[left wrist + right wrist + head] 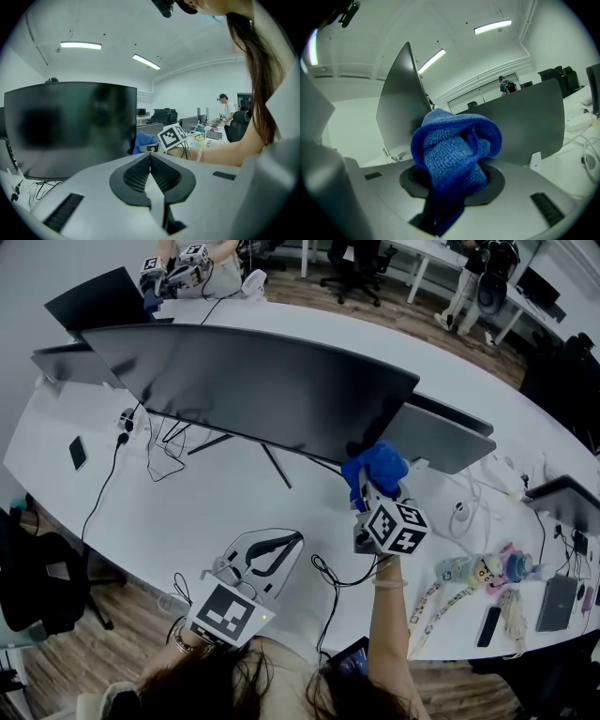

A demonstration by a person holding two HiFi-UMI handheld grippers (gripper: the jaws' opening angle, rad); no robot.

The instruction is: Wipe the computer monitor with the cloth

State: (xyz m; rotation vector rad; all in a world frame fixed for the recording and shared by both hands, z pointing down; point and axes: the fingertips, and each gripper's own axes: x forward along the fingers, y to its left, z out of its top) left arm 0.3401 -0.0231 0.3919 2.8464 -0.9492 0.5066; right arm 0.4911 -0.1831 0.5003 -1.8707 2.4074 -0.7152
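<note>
A wide curved dark monitor stands on the white table. A bunched blue cloth is clamped in my right gripper and sits at the screen's lower right corner. In the right gripper view the blue cloth fills the jaws, with the monitor's edge just behind it. My left gripper is shut and holds nothing, low over the table's near edge. The left gripper view shows the monitor ahead and the blue cloth at its right edge.
A second monitor stands behind to the right, others at far left and right. Cables run under the screen. A phone, small toys and lanyards lie on the table. People work in the background.
</note>
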